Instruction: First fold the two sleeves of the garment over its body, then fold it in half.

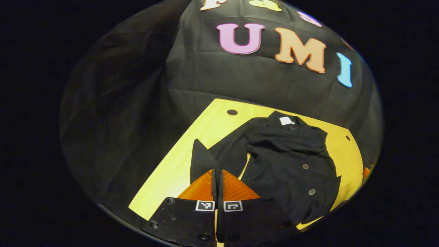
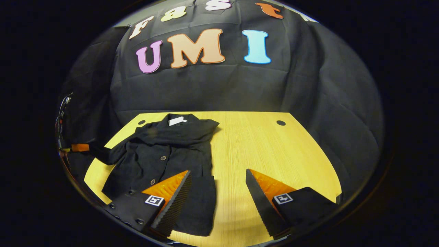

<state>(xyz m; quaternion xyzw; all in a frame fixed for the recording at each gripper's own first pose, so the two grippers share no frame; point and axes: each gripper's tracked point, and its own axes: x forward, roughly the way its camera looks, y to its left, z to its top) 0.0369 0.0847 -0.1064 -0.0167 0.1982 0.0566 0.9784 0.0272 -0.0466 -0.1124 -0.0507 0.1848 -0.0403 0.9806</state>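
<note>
The left gripper (image 1: 217, 178) has its jaws pressed together on the end of the garment's left-hand sleeve (image 1: 202, 156), whose dark cloth rises to a peak just ahead of the fingertips, above the desk (image 1: 178, 164). The right gripper (image 2: 216, 187) holds its jaws spread wide with nothing between them; one finger (image 2: 173, 193) hangs over the lower hem of the garment (image 2: 164, 154), the other over bare wood. The black buttoned garment lies face up on the yellow desk, collar and white tag (image 2: 177, 120) toward the booth wall. In the right gripper view, the other sleeve (image 2: 192, 132) lies folded across the chest.
</note>
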